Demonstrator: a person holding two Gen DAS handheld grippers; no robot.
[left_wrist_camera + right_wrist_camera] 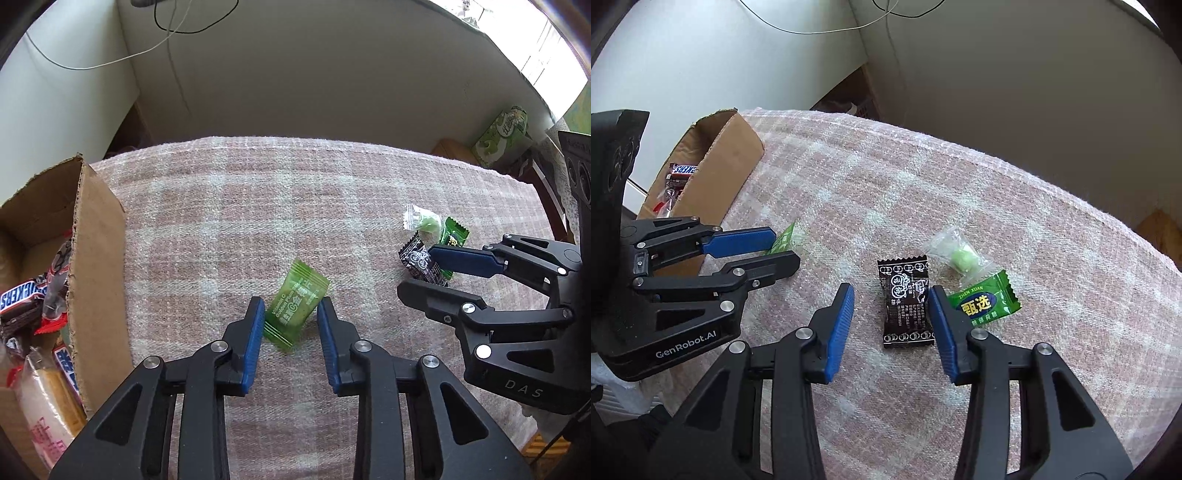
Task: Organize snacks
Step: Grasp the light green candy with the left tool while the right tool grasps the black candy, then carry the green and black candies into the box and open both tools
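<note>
A green plum-slice packet lies on the pink plaid cloth between the open jaws of my left gripper; the pads stand beside its edges. A black candy packet lies between the open jaws of my right gripper, the right pad close to it. A green Zhen Xuan packet and a clear-wrapped green candy lie just right of it. The right gripper also shows in the left wrist view, and the left gripper in the right wrist view.
An open cardboard box stands at the left edge of the cloth and holds a Snickers bar and other wrapped snacks. It also shows in the right wrist view. A green tissue box sits beyond the table at the far right.
</note>
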